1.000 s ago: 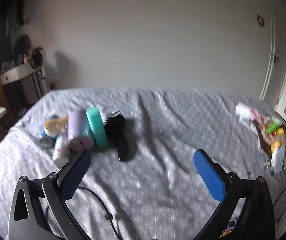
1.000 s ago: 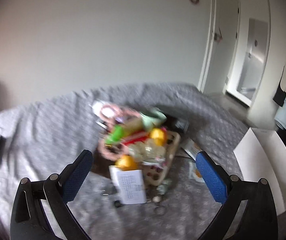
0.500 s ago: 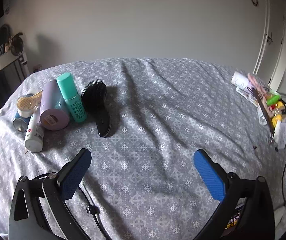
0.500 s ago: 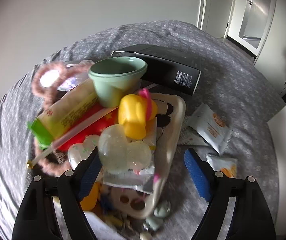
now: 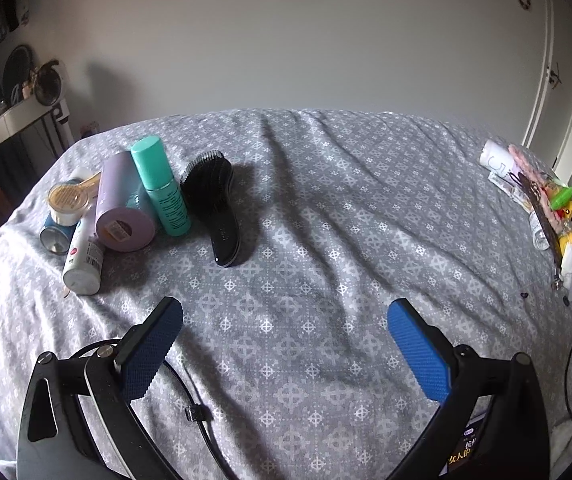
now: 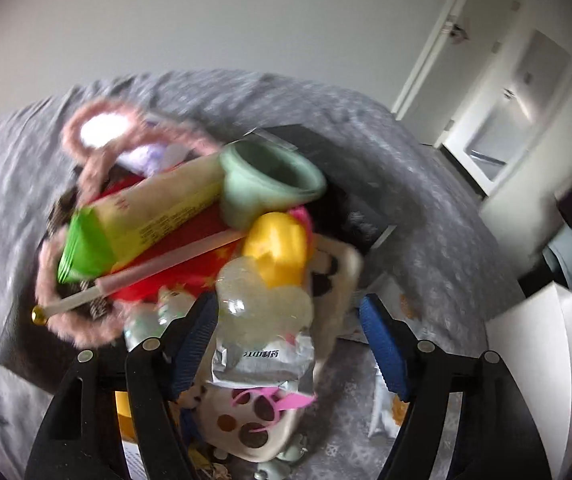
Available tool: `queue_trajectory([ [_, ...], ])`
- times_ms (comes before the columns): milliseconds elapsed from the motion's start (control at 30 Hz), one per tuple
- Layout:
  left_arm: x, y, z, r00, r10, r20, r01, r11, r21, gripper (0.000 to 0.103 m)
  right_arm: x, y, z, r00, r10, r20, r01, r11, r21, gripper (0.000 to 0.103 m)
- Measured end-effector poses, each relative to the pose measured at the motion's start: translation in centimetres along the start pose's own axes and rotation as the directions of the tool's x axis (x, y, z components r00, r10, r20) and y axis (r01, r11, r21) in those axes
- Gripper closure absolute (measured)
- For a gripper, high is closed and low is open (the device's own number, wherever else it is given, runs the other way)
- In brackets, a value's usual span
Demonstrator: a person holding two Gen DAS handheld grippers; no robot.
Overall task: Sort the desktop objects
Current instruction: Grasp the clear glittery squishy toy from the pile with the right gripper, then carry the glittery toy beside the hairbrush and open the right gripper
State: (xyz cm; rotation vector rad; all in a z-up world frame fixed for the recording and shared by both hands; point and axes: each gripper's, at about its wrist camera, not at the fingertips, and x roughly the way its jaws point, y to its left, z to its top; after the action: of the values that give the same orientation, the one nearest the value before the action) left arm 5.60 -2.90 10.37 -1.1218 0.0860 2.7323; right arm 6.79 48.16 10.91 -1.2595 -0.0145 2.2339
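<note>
The right gripper (image 6: 288,338) is now pressing in much closer over the heap of clutter on the bed (image 6: 426,184) than a second ago, when the whole pile sat well ahead of it. Its jaws are closing, with a clear lumpy plastic piece (image 6: 263,304) and a silver foil sachet (image 6: 261,360) between them, though no pad is pressing on either yet. A yellow duck (image 6: 275,250), a mint cup (image 6: 269,184) and a green-capped tube (image 6: 137,228) are lying just beyond. The left gripper (image 5: 286,344) is hovering lower over bare bedding, jaws wide apart and empty, with the black hairbrush (image 5: 215,204) and teal bottle (image 5: 159,186) well ahead.
</note>
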Motion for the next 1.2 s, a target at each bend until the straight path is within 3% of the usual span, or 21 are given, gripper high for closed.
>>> queue_trajectory([
  [67, 0.2, 0.5, 0.0, 1.000, 0.012, -0.010, -0.013, 1.000, -0.019, 0.000, 0.9, -0.1, 0.0, 1.000, -0.005, -0.019, 0.005, 1.000, 0.009, 0.032],
  [133, 0.5, 1.1, -0.1, 1.000, 0.018, -0.021, -0.019, 0.999, -0.044, 0.000, 1.8, -0.7, -0.1, 0.998, 0.039, -0.045, -0.036, 0.998, 0.060, 0.058],
  [167, 0.7, 1.4, -0.1, 0.999, 0.018, -0.026, -0.019, 0.998, -0.057, 0.000, 1.9, -1.2, -0.2, 0.995, 0.091, -0.046, -0.086, 0.990, 0.108, 0.060],
  [267, 0.9, 2.1, -0.1, 0.999, 0.013, -0.041, -0.017, 0.995, -0.098, 0.000, 0.5, -2.3, -1.1, 0.991, 0.132, 0.011, -0.131, 0.972, 0.193, 0.060],
  [400, 0.8, 2.9, -0.1, 0.999, 0.000, -0.043, -0.007, 0.989, -0.149, 0.000, -3.2, -3.3, -1.5, 0.982, 0.158, 0.101, -0.175, 0.965, 0.196, 0.060],
  [567, 0.8, 3.8, -0.2, 0.997, 0.047, -0.065, -0.059, 0.980, -0.190, 0.000, -11.5, -1.9, 0.3, 0.939, 0.260, 0.224, -0.289, 0.951, 0.109, 0.060],
  [700, 0.9, 5.3, -0.6, 0.991, 0.092, -0.099, -0.113, 0.963, -0.245, 0.000, -19.1, 3.5, 3.4, 0.889, 0.347, 0.298, -0.351, 0.936, -0.042, 0.060],
  [933, 1.0, 9.3, -1.4, 0.987, 0.093, -0.134, -0.141, 0.901, -0.411, 0.000, -27.5, 18.1, 8.6, 0.757, 0.587, 0.287, -0.545, 0.809, -0.219, 0.060],
  [1100, 1.6, 12.0, -2.2, 0.983, 0.064, -0.170, -0.146, 0.834, -0.533, 0.000, -28.8, 31.2, 10.4, 0.709, 0.683, 0.175, -0.619, 0.722, -0.309, 0.060],
  [1200, 2.0, 12.9, -2.7, 0.985, 0.026, -0.172, -0.123, 0.802, -0.585, 0.000, -27.3, 39.2, 10.5, 0.712, 0.697, 0.084, -0.635, 0.690, -0.346, 0.060],
])
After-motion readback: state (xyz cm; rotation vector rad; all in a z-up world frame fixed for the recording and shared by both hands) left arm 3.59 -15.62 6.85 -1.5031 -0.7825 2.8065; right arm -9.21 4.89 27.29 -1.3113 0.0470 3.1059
